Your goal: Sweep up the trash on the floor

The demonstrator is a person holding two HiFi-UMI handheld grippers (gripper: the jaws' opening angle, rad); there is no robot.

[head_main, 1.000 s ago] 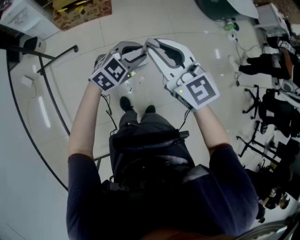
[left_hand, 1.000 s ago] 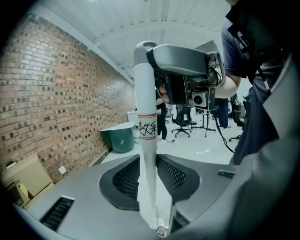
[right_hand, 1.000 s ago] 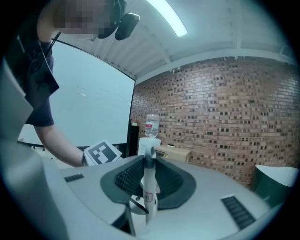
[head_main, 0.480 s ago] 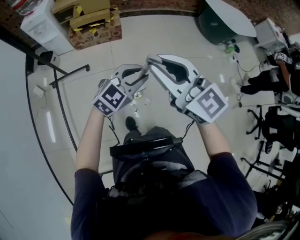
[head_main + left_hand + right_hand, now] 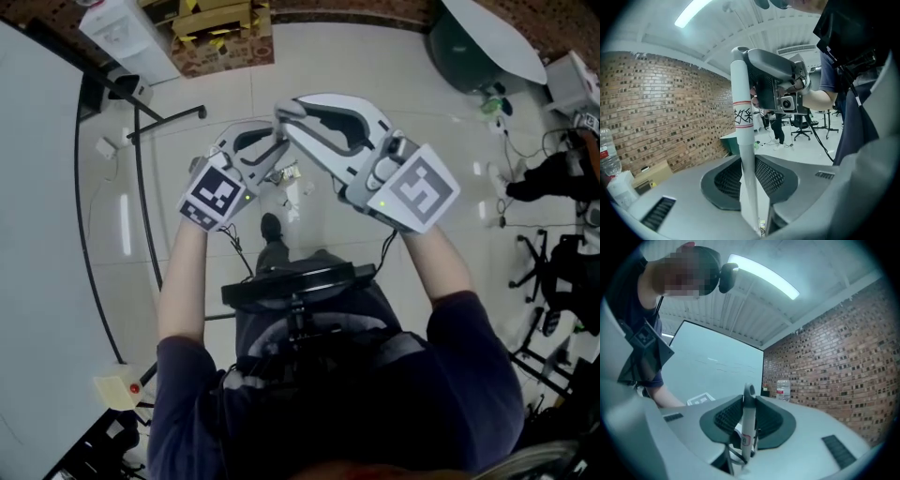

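Both grippers are raised in front of my chest, tips close together. My left gripper [image 5: 278, 147] has an upright white pole [image 5: 742, 140] with a printed label between its pads; its jaws are closing on the pole. My right gripper [image 5: 289, 112] has a thinner white handle [image 5: 748, 427] with a hanging loop at its end between its pads, and its jaws are opening slightly. Small white bits of trash [image 5: 291, 194] lie on the pale tiled floor just below the grippers, ahead of my shoe [image 5: 272, 228]. The lower ends of both handles are hidden.
Cardboard boxes [image 5: 220, 37] and a water dispenser [image 5: 127, 28] stand against the brick wall at the top. A black stand leg [image 5: 164, 120] lies on the floor at left beside a pale panel. A dark round table [image 5: 478, 47] and office chairs [image 5: 562, 272] are at right.
Both grippers have risen together towards the camera, still tip to tip. The floor view has shifted, so the boxes and dispenser show more fully at the top.
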